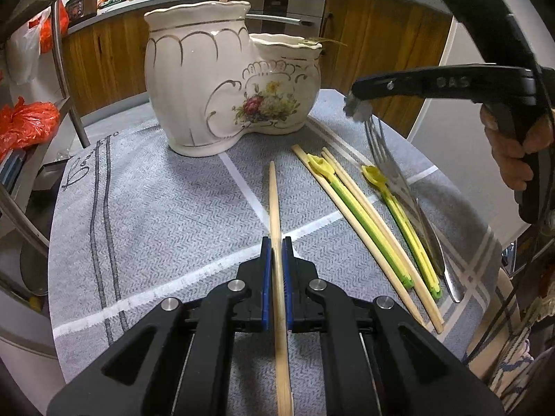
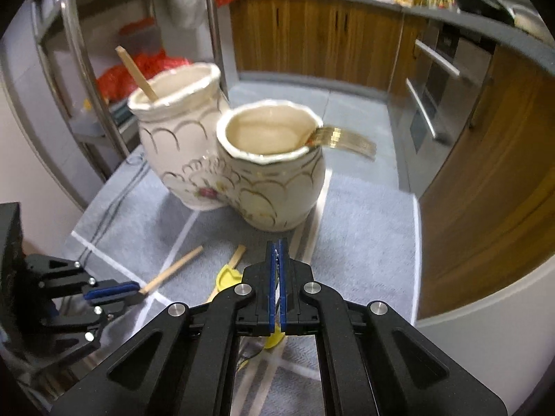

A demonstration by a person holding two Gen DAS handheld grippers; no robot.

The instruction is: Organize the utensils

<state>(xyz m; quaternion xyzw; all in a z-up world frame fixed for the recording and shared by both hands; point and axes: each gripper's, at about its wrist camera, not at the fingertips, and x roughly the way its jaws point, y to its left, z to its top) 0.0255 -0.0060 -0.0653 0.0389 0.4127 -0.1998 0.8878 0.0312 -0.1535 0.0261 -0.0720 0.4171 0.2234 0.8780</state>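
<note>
A bare wooden chopstick [image 1: 277, 242] is lying lengthwise, pointing at 12 o'clock toward the cream floral holder [image 1: 222, 86]. At 3 o'clock, two chopsticks [image 1: 367, 239], green-yellow tongs [image 1: 409, 232] and a tilted steel fork [image 1: 399, 180] are resting.

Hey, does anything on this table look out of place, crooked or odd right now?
Mostly the gold-coloured utensil in the shorter cup of the white floral ceramic holder: it hangs sideways over the rim instead of standing upright. The wooden chopstick in the taller cup leans too. Nothing looks spilled or broken.
</note>
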